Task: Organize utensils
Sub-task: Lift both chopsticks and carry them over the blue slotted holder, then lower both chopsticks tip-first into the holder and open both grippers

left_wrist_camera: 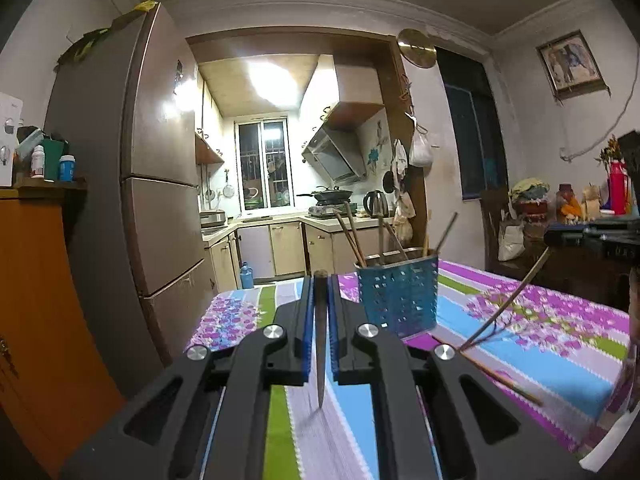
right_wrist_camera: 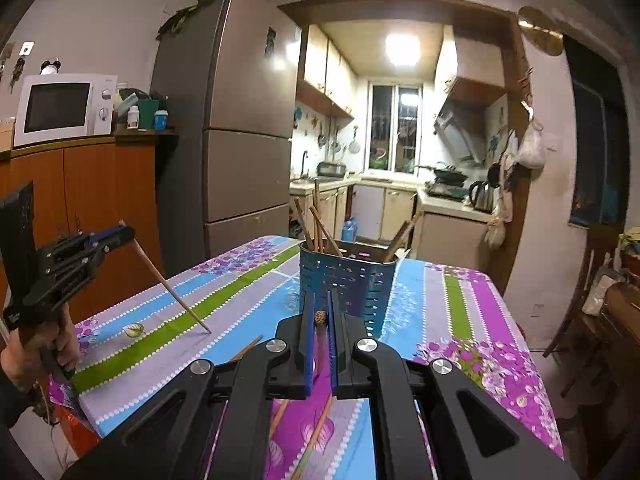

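Nearest in the left wrist view, the left gripper [left_wrist_camera: 320, 280] has its jaws clamped on 1 dark chopstick [left_wrist_camera: 320, 340], which hangs almost upright between the blue pads with its thin tip pointing down toward the striped floral tablecloth [left_wrist_camera: 560, 360]. In the right wrist view the right gripper [right_wrist_camera: 320, 316] is likewise closed on 1 chopstick [right_wrist_camera: 320, 317], whose patterned butt end shows between the pads while its shaft runs down behind the jaws. Loose chopsticks [right_wrist_camera: 316, 428] lie flat on the cloth under and just beside the right gripper; how many there are cannot be told. To the left in that same view a hand [right_wrist_camera: 36, 356] holds the left gripper [right_wrist_camera: 120, 236] above the table, its chopstick slanting down so that the tip is at or just above the green stripe. Beyond both grippers, near the middle of the table, stands the blue perforated utensil holder [left_wrist_camera: 396, 296], upright, with several wooden chopsticks and utensil handles leaning out of its top. Farther back are a tall fridge [right_wrist_camera: 244, 128], an orange cabinet carrying a white microwave [right_wrist_camera: 64, 108], and the lit kitchen [right_wrist_camera: 400, 140] with its window, stove and kettle.
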### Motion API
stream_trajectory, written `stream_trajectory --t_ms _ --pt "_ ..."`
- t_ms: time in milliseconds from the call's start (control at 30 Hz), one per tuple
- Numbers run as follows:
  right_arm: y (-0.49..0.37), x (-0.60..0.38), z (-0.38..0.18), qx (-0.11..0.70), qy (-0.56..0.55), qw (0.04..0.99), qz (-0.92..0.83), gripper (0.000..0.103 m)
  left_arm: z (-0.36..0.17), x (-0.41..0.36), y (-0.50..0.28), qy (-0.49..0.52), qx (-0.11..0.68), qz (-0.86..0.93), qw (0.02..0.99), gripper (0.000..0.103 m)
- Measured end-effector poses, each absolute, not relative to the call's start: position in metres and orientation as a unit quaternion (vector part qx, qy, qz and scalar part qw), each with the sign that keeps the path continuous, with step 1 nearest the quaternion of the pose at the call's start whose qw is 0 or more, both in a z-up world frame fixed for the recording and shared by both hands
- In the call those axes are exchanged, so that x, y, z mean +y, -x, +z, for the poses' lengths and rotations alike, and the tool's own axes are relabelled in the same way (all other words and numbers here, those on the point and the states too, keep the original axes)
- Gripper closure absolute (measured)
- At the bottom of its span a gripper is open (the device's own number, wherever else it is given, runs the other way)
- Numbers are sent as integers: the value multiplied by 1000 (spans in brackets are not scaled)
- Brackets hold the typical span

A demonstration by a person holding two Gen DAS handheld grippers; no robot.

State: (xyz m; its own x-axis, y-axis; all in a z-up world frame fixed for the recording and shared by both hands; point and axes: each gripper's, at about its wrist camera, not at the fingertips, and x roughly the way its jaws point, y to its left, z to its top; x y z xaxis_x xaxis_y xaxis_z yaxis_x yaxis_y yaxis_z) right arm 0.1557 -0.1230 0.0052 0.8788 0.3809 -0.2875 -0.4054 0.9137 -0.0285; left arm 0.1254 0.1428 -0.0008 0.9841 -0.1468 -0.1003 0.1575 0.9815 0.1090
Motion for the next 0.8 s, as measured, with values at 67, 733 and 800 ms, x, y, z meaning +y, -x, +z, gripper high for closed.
stream_trajectory --t_ms 67,733,800 --pt "-168 -120 10 150 47 965 210 96 7 144 -134 -55 46 -80 994 98" --pt "-210 -135 132 131 43 964 228 96 110 113 -180 -53 47 -135 988 98" --pt "-216 -141 150 126 40 965 226 96 124 110 -185 -52 42 -137 988 98"
